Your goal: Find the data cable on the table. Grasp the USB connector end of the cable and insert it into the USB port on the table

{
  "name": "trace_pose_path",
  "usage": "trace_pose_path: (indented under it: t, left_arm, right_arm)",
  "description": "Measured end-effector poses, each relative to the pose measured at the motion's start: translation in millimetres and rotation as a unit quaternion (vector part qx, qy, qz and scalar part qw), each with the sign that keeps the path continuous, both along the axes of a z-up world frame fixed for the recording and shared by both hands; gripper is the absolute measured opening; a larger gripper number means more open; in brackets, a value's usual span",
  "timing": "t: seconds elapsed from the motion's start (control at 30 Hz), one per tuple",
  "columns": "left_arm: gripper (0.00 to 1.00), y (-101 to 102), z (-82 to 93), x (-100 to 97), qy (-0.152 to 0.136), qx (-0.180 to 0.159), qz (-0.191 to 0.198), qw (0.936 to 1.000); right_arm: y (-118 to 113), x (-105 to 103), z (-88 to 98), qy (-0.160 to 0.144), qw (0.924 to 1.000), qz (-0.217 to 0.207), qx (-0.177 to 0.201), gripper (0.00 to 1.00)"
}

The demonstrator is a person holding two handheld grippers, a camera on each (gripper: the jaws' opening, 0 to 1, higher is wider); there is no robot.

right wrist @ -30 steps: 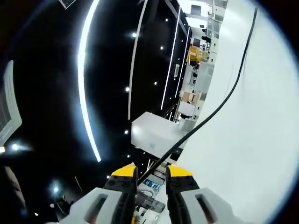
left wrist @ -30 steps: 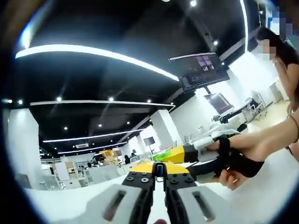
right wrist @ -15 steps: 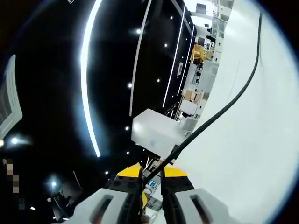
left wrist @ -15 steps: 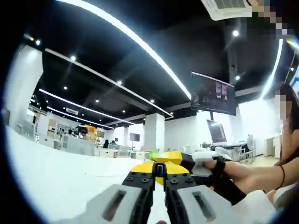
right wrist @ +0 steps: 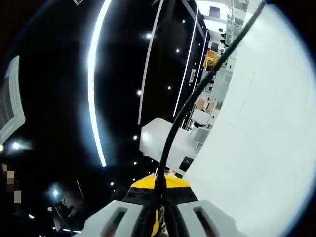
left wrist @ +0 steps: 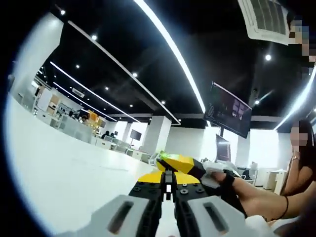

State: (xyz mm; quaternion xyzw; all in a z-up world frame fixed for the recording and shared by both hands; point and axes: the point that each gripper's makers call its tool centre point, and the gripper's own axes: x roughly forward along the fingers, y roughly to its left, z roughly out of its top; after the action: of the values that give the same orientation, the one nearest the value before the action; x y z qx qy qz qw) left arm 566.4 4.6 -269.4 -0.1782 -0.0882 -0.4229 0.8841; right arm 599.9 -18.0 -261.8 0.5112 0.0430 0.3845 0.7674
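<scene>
The right gripper (right wrist: 159, 190) is clamped tight on the thin black data cable (right wrist: 197, 94), which arcs away over the white counter (right wrist: 256, 148). The left gripper (left wrist: 168, 183) has its jaws together, with nothing clearly held.

One cable (right wrist: 168, 140), two grippers (left wrist: 168, 178) (right wrist: 160, 185), one table (right wrist: 247, 148).

The right gripper (right wrist: 159, 186) has clamped its jaws onto the black cable (right wrist: 190, 102), which now lifts off the table (right wrist: 256, 148) toward the frame's upper right.
</scene>
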Motion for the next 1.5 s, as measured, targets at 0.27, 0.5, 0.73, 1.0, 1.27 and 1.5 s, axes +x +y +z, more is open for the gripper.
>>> trace_pose_path:
  t: [0.27, 0.5, 0.73, 1.0, 1.27, 1.5]
  left_arm:
    - [0.07, -11, -13.8, 6.8, 0.026, 0.007, -0.015, 0.9995]
    - [0.08, -18, -29.5, 12.6, 0.041, 0.035, -0.02, 0.9983]
    - [0.1, -18, -38.3, 18.2, 0.059, 0.039, -0.014, 0.9974]
    - [0.18, -26, -44.2, 27.3, 0.042, 0.073, -0.006, 0.9964]
    - [0.31, -33, -45.2, 50.0, 0.023, 0.094, 0.001, 0.9954]
    - [0.37, -39, -45.5, 70.8, 0.006, 0.112, 0.01, 0.9937]
  right_arm:
    - [-9, 6, -9.7, -0.004, 0.9992, -0.015, -0.036, 0.04]
    - [-12, 11, -22.6, -0.004, 0.9971, -0.026, -0.072, 0.04]
    - [-15, 15, -24.7, -0.018, 0.9938, -0.039, -0.102, 0.04]
    - [-32, 21, -19.3, -0.029, 0.9902, -0.065, -0.121, 0.04]
    - [-48, 32, -17.4, -0.04, 0.9808, -0.092, -0.167, 0.05]
    - [-60, 50, -10.5, -0.062, 0.9623, -0.121, -0.236, 0.05]
